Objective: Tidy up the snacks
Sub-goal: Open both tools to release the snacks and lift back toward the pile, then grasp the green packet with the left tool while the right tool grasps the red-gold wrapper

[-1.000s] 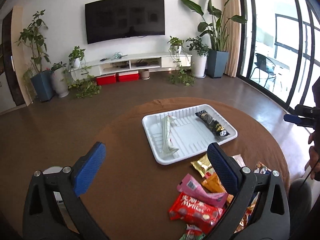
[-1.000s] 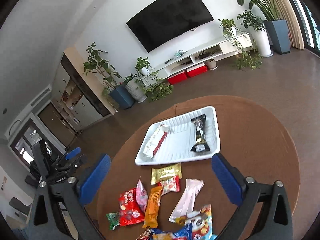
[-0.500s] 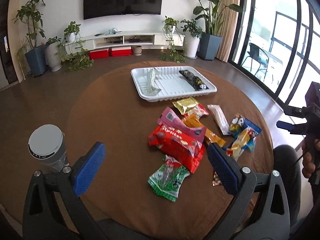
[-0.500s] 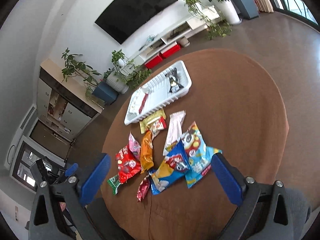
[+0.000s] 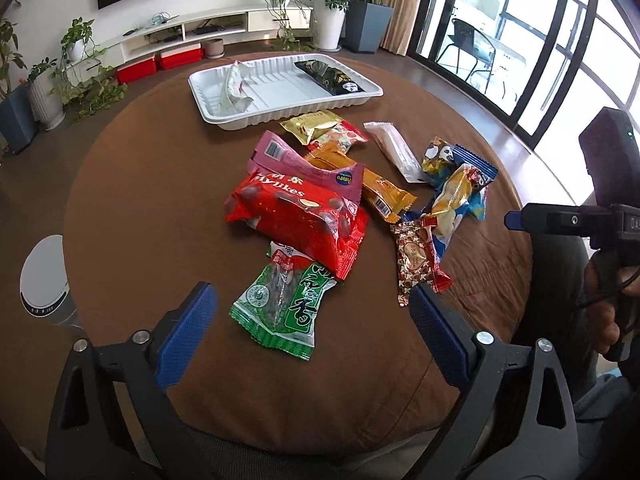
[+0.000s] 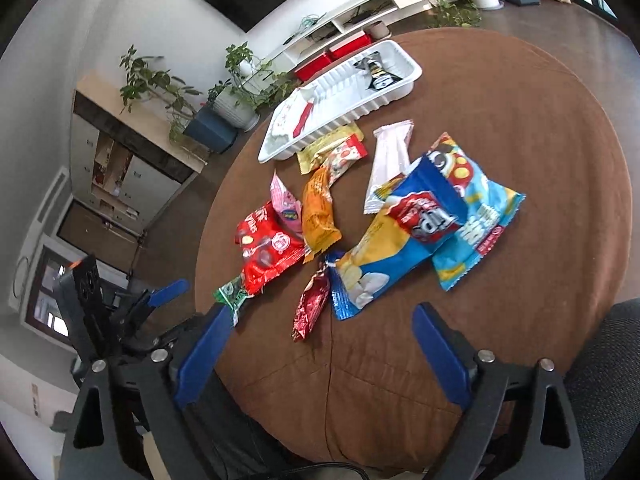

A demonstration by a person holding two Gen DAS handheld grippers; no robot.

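Observation:
A white tray (image 5: 280, 114) at the far side of the round brown table (image 5: 140, 200) holds a white packet (image 5: 234, 88) and a black packet (image 5: 330, 74). Several snack packets lie in front of it: a red bag (image 5: 296, 220), a green packet (image 5: 284, 304), a pink one (image 5: 296, 164), an orange one (image 5: 372, 188) and blue bags (image 6: 452, 208). My left gripper (image 5: 312, 320) is open and empty, just above the green packet. My right gripper (image 6: 320, 336) is open and empty, near a small red packet (image 6: 310, 308).
A white round-topped canister (image 5: 44, 280) stands by the table's left edge. The right gripper shows at the right edge of the left wrist view (image 5: 560, 220). Plants, a TV shelf and glass doors stand beyond the table.
Both grippers have pulled back from the tray toward the table's near edge and tilted down; the loose snack pile now fills both views. Both stay open.

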